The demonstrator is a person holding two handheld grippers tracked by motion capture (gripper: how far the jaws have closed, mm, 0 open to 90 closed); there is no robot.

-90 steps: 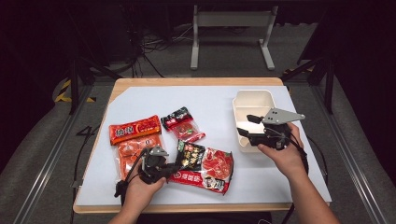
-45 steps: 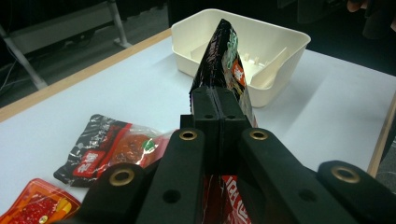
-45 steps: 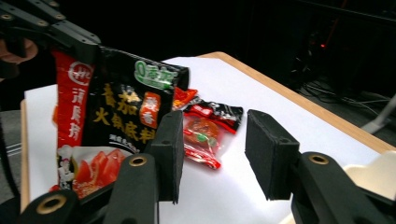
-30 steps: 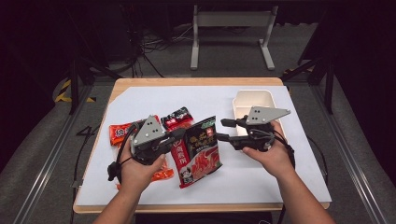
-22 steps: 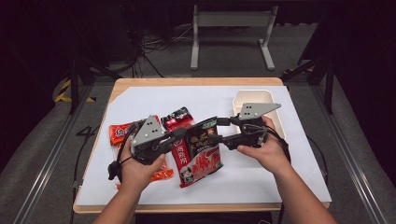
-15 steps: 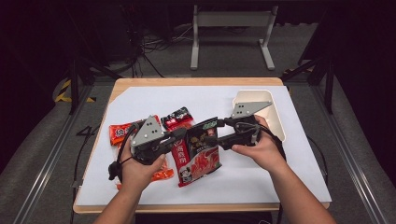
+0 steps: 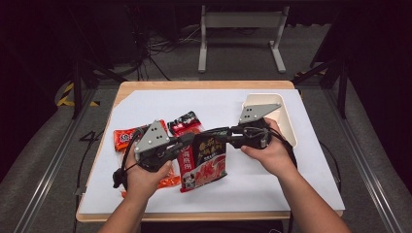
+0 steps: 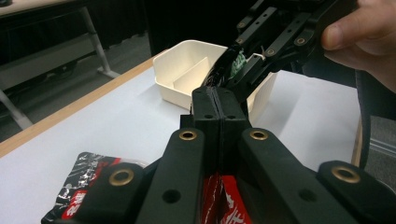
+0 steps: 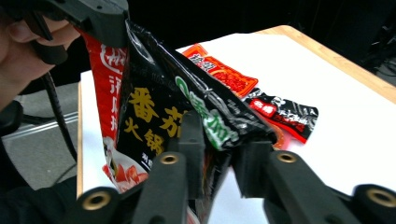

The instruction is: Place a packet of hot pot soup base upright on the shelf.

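Observation:
A red and black noodle packet point(image 7: 204, 162) hangs upright above the white table sheet point(image 7: 272, 179), held by its top edge between both hands. My left gripper point(image 7: 187, 141) is shut on its upper left corner; in the left gripper view the jaws point(image 8: 219, 100) meet on the red foil point(image 8: 224, 196). My right gripper point(image 7: 226, 141) has just been closing on the upper right corner. In the right gripper view its jaws point(image 9: 222, 149) press the puffed black corner of the packet point(image 9: 154, 112) from both sides.
A cream divided bin point(image 7: 286, 121) stands at the right, behind the right hand. A black and red packet point(image 7: 184, 122) and an orange packet point(image 7: 127, 138) lie flat at the left. Another orange packet point(image 7: 167, 180) lies under the left hand.
Both hands left the table and the bin. The left gripper lifted the noodle packet upright. The right gripper came in from the right and closed its jaws on the packet's top corner.

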